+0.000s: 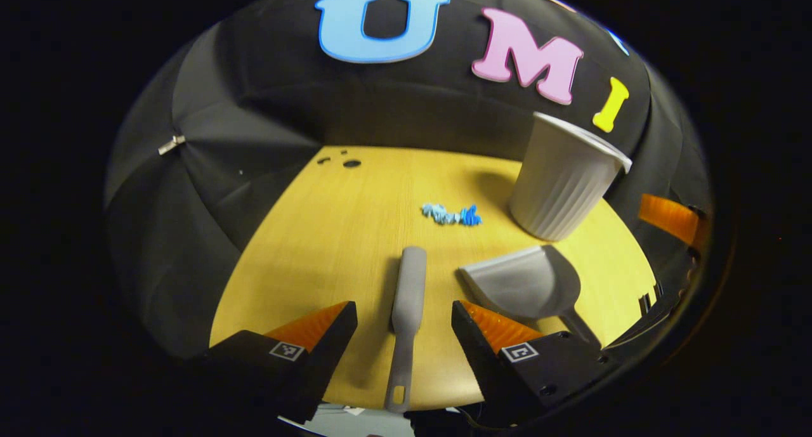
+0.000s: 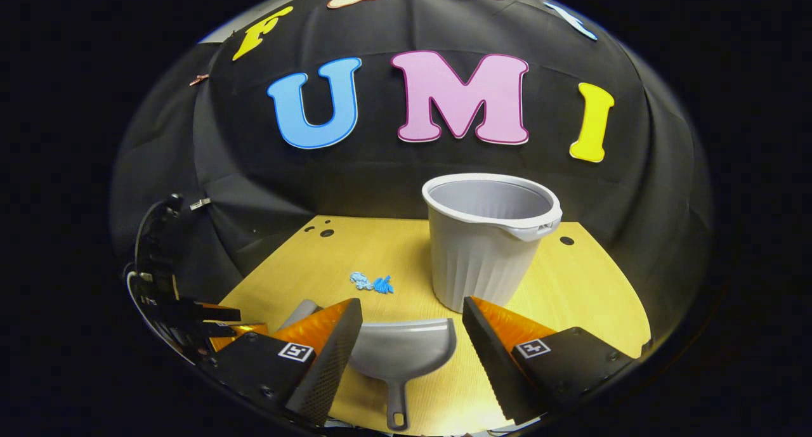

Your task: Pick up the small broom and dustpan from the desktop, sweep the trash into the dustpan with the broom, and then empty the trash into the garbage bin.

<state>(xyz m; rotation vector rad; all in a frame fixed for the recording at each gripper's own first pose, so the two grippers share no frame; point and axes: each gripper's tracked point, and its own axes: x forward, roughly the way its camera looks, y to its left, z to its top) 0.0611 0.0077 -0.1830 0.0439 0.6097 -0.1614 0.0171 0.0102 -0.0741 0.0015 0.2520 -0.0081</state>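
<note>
The left gripper point(image 1: 404, 316) holds its jaws wide and empty, with the small broom point(image 1: 407, 310) lying flat on the counter point(image 1: 330, 234) right in the gap between them, its handle running back toward the camera and its head end pointing away; neither jaw touches it. The right gripper point(image 2: 412, 319) likewise has its jaws spread wide and holds nothing, and the dustpan point(image 2: 406, 351) lies between them with its thin handle toward the camera and its open scoop facing away. Beyond the left jaws, ahead and a little to the right, sits the trash point(image 1: 451, 215), a small heap of blue scraps on the bare wood. In the right gripper view the same scraps lie ahead and to the left of the jaws, near the foot of the garbage bin point(image 2: 488, 247), which stands upright just past the right-hand jaw. In the left gripper view the dustpan lies just beside the right-hand jaw, with the bin farther off behind it. The step in hand looks like the very first one, the pick-up: both tools lie untouched on the counter. The next move, as I judge it, calls for each gripper to sink until its jaws straddle its tool's handle, then close squarely on it before lifting.
</note>
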